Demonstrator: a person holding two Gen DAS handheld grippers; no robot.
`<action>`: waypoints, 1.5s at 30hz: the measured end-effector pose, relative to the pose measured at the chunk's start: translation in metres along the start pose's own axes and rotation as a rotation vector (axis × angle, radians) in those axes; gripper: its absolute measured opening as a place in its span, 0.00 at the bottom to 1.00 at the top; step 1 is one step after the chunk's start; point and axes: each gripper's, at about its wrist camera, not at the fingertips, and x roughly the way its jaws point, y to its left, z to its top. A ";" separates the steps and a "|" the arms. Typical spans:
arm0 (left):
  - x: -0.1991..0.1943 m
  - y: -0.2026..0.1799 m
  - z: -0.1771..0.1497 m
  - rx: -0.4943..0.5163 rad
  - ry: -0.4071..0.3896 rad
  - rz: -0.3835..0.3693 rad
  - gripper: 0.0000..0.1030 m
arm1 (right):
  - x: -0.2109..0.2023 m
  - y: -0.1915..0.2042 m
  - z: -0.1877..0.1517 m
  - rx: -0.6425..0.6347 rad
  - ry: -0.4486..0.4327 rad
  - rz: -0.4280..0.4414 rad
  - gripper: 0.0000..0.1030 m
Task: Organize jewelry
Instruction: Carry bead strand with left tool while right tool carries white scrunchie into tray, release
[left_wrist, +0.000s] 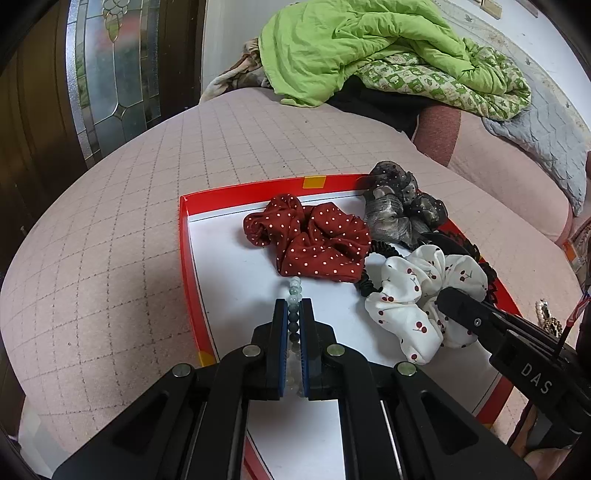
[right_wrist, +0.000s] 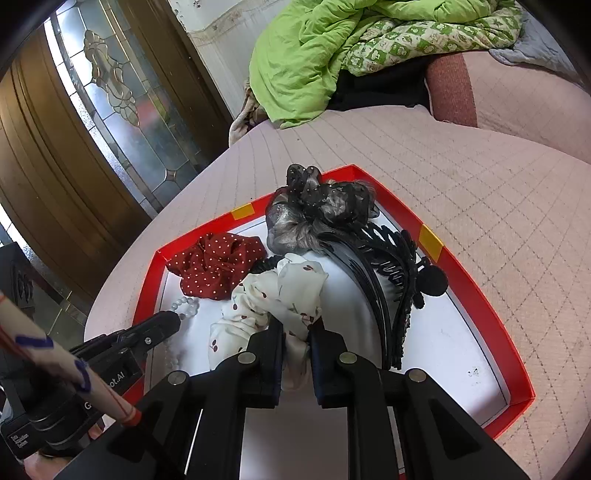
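Observation:
A red-rimmed white tray (left_wrist: 186, 236) lies on the pink quilted bed. My left gripper (left_wrist: 294, 306) is shut on a pale green bead bracelet (left_wrist: 295, 290) over the tray's near left part; the bracelet also shows in the right wrist view (right_wrist: 184, 306). My right gripper (right_wrist: 297, 328) is shut on a white cherry-print scrunchie (right_wrist: 273, 295), which also shows in the left wrist view (left_wrist: 417, 295). A red polka-dot scrunchie (left_wrist: 314, 240) lies behind the bracelet. A grey-black organza scrunchie (left_wrist: 399, 206) sits at the tray's far corner.
Black headbands and a black hair claw (right_wrist: 391, 266) lie in the tray's right half, with a black coil tie (left_wrist: 369, 284) under the scrunchies. A green quilt (left_wrist: 369, 48) is heaped at the back. A glass-panelled wooden door (right_wrist: 110, 103) stands to the left.

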 end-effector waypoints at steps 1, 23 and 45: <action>0.000 0.000 0.000 0.000 0.001 0.001 0.05 | 0.000 0.000 0.000 0.000 0.000 0.000 0.15; 0.005 0.002 0.001 -0.002 0.009 0.026 0.05 | 0.013 0.002 0.001 0.001 0.018 0.003 0.15; 0.005 0.003 0.001 -0.003 0.008 0.036 0.15 | 0.012 0.005 -0.001 0.009 0.024 0.015 0.24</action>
